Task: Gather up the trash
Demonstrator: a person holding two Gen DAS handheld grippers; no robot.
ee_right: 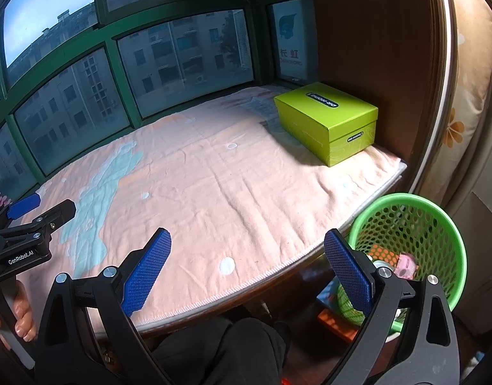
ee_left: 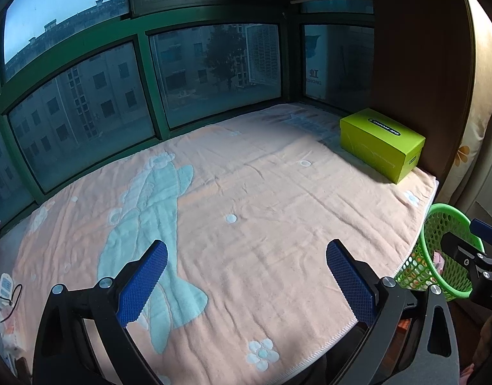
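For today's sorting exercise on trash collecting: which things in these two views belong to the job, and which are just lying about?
Belong to the job:
- green basket, beside the ledge, with bits of trash inside
- left gripper, open, empty
- right gripper, open, empty

Just lying about:
- green box, closed, at the far right corner
- pink blanket covering the ledge
- window behind

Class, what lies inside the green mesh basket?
Inside the green mesh basket: a pink packet, something orange and a round metallic item. The right claw hides the rest.
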